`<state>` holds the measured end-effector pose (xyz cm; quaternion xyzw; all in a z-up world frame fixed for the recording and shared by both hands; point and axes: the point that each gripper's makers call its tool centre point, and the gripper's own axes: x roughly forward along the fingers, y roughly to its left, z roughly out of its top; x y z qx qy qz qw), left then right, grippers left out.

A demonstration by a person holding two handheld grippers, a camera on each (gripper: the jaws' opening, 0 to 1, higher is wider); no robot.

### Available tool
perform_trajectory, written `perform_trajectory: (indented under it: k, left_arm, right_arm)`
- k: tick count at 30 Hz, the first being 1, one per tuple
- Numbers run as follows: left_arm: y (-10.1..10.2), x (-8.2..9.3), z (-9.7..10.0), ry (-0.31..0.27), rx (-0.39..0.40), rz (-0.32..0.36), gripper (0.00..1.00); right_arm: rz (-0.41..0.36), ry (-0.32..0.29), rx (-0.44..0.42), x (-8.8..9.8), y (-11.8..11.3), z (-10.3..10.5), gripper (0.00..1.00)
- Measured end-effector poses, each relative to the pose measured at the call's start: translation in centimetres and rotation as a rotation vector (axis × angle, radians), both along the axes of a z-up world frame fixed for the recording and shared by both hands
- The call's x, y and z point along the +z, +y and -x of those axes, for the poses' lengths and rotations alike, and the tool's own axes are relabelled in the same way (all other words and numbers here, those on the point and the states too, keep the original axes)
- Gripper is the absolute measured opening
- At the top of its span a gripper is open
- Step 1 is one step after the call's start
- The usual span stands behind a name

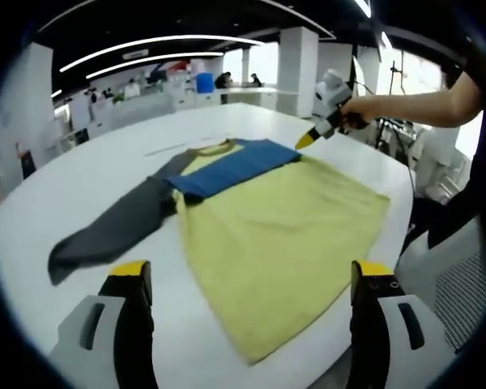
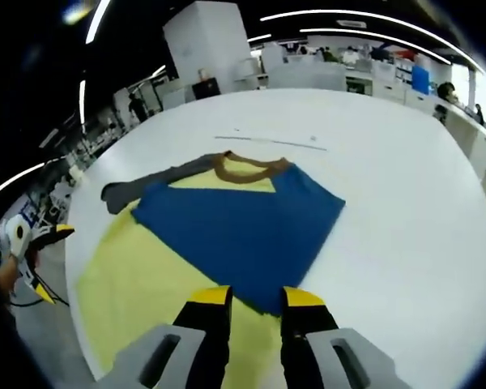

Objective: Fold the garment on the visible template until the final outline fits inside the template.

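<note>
Garment (image 1: 275, 235) lies flat on the white counter (image 1: 81, 186), its long axis running away from the left tongs (image 1: 251, 279) — spread, empty, well short of the hem. Right tongs (image 2: 253, 298), nearly pressed together, sit at its blue panel (image 2: 243, 223) — nearer, though whether they pinch cloth I cannot tell.

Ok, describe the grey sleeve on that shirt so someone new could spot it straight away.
On the big white table lies a yellow shirt with a blue panel folded across its chest. The grey sleeve stretches flat from its shoulder onto bare table, the one dark grey part beside the yellow and blue.
</note>
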<state>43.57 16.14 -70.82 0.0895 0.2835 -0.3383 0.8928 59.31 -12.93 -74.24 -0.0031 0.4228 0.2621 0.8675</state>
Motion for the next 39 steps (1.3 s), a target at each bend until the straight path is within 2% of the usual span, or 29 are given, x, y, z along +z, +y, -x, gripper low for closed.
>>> perform_trajectory:
  k: [8,15,20,21,24,27,30,34,39]
  left_arm:
    - [-0.1,0.0,0.2,0.006,-0.005,-0.001,0.99]
    - [-0.1,-0.1,0.4,0.013,-0.009,-0.005,0.98]
    - [0.1,-0.2,0.5,0.02,-0.01,-0.015,0.98]
    - [0.1,-0.3,0.5,0.02,-0.007,-0.015,0.98]
    - [0.2,-0.2,0.3,0.017,-0.001,-0.013,0.97]
    - [0.0,-0.2,0.3,0.015,-0.001,-0.014,0.97]
    - [0.1,-0.4,0.4,0.016,0.003,-0.015,0.97]
    - [0.3,-0.4,0.4,0.017,0.009,-0.017,0.97]
    - [0.7,-0.5,0.5,0.018,0.02,-0.019,0.97]
  right_arm:
    - [0.1,0.013,-0.011,-1.9,-2.2,0.6,0.13]
    - [0.095,0.013,-0.017,-2.6,-2.3,0.7,0.1]
    - [0.1,0.012,-0.028,-2.9,-2.1,0.6,0.04]
    - [0.13,-0.016,-0.023,-2.9,-2.3,0.4,0.03]
    - [0.173,-0.023,0.0,-3.0,-2.1,0.6,0.01]
    - [0.262,-0.051,0.012,-3.0,-3.0,0.4,0.0]
    - [0.294,-0.071,0.027,-3.0,-3.0,0.5,0.0]
    - [0.308,-0.072,0.029,-3.0,-3.4,0.3,0.0]
    - [0.287,-0.051,-0.011,-3.0,-4.2,0.4,0.0]
